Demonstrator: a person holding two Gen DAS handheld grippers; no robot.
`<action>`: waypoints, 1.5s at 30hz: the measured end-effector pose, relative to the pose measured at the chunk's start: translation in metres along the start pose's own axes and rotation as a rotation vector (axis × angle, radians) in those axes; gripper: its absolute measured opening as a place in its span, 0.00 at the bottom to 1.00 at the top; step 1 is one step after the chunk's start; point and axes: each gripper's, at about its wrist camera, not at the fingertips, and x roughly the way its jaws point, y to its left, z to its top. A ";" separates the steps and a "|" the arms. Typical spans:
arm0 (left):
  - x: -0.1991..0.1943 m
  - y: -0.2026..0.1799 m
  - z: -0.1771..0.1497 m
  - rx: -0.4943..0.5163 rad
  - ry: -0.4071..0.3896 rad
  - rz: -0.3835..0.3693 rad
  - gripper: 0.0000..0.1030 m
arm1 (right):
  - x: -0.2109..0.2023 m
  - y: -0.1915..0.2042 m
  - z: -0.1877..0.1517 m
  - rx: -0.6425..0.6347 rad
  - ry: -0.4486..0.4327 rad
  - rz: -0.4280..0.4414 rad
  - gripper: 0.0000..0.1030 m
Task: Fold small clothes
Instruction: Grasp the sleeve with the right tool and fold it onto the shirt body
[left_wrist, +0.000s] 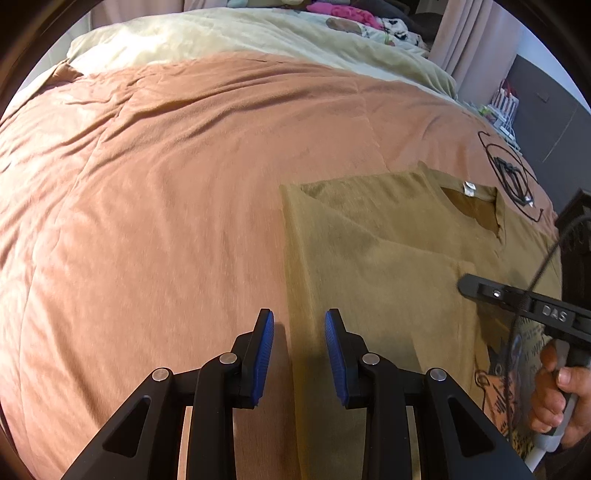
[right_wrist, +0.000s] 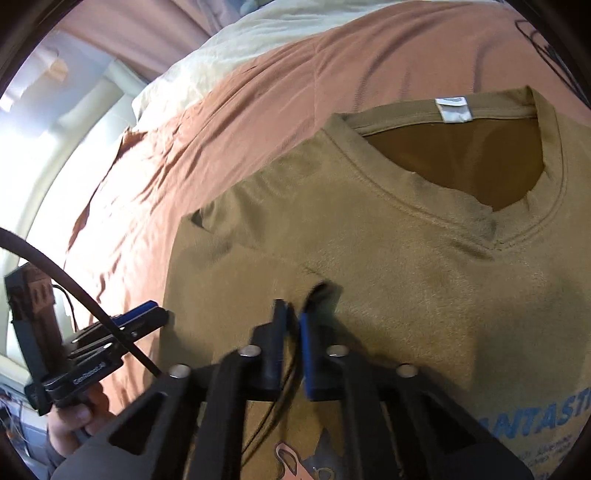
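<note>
My left gripper (left_wrist: 299, 326): fingers apart, nothing btwn them, hovering over the left edge of the shirt (left_wrist: 388, 266). My right gripper (right_wrist: 291, 314): fingers together w/ only a slit left; can't tell if they pinch cloth at the folded-in sleeve edge. Shirt lies flat on the bed's orange cover (left_wrist: 166, 166), print side up, left sleeve folded in, collar (right_wrist: 443, 218) far end. Cable (left_wrist: 509, 173) past the collar. Cream blanket (left_wrist: 221, 40) beyond.

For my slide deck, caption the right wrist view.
Right tongs shut over a tan T-shirt on a bedspread.
</note>
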 end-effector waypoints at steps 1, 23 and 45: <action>0.002 0.001 0.002 0.000 -0.003 0.005 0.30 | -0.003 -0.002 -0.001 0.002 -0.010 -0.007 0.00; 0.047 -0.004 0.046 -0.011 0.009 0.064 0.33 | -0.048 0.007 -0.035 0.027 -0.047 -0.142 0.00; 0.054 0.007 0.068 -0.079 0.005 0.149 0.49 | -0.040 0.005 -0.029 0.037 -0.021 -0.166 0.11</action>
